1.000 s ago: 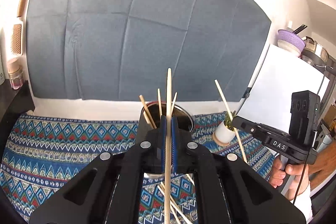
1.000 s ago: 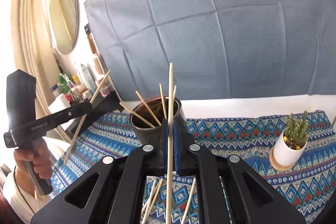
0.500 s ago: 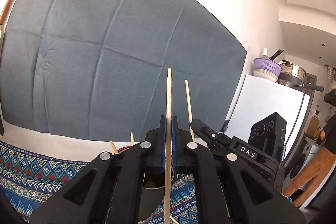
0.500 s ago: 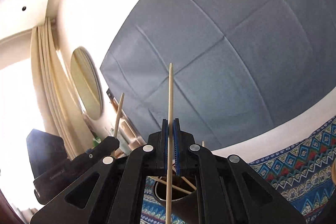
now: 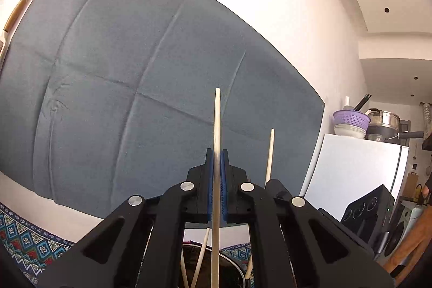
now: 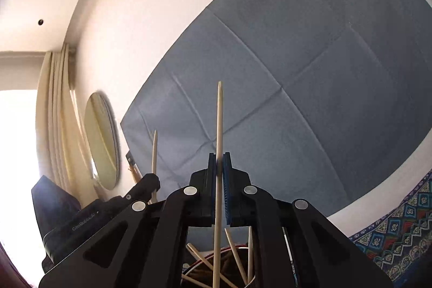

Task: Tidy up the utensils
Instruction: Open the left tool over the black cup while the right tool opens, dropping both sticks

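Note:
My left gripper is shut on a pale wooden chopstick that stands upright between its blue pads. Below it the rim of a round metal holder shows, with several chopsticks leaning inside. My right gripper is shut on another wooden chopstick, also upright, above the same holder with several chopsticks in it. The right gripper and its chopstick show in the left wrist view; the left gripper shows in the right wrist view.
A grey-blue cloth hangs on the wall behind. A patterned blue table cloth covers the table. A white fridge with a purple colander and pots stands right. A round mirror and curtains are left.
Both grippers have tilted upward and come over the holder, each still gripping its chopstick. The table, the small plant pot and the loose chopsticks have dropped out of view.

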`<state>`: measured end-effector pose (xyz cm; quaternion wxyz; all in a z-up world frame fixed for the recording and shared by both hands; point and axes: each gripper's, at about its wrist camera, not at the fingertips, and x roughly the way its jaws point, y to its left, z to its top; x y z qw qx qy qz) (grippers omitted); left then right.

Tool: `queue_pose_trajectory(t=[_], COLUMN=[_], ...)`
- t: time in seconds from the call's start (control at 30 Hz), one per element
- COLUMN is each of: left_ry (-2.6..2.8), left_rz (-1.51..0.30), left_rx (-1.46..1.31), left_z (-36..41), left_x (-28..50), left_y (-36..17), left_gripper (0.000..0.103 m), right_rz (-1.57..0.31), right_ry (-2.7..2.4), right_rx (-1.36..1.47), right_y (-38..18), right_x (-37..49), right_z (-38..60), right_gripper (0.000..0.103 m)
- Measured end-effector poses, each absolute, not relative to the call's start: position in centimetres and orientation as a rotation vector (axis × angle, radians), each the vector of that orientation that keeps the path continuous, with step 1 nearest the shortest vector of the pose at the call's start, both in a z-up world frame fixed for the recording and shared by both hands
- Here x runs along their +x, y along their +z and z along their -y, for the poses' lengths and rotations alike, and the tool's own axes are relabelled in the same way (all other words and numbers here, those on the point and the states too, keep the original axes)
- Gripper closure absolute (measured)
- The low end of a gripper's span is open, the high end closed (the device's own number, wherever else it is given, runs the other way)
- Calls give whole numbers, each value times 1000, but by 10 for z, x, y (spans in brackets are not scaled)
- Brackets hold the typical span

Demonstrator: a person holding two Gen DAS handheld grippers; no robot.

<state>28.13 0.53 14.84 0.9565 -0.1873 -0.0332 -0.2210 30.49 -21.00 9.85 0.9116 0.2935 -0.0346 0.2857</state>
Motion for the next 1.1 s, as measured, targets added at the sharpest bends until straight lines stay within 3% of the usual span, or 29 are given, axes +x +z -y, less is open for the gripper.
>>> queue_pose_trajectory(t=[0.27,0.77,0.8,0.83,0.87,0.9,0.93,1.03,1.1], left_ry=[-366,-341,-335,-327,-319,-318,-323,-302,-266], left_rz=[119,106,104,101,94,80,65,58,55], left_rx=[-390,-242,-233,-229,-228,-233,-241,-261,-243], left_z=[-5,9,10,10,9,9,7,4,4], left_x=[284,282,281,281,282,283,284,283,282], left_y=[113,117,118,120,122,123,125,129,132], left_gripper=[98,98,91,77,69,59,49,25,10], right_rz=[25,18,18,20,24,28,32,47,42], right_ry=[549,518,509,497,485,475,466,442,395], right_rx=[517,396,394,395,402,414,424,387,348], right_y=[90,91,92,94,95,97,99,104,108], right_x=[313,301,300,300,299,298,296,292,291], right_z=[202,189,191,193,196,201,205,210,212], right_gripper=[98,94,94,92,79,55,46,37,18])
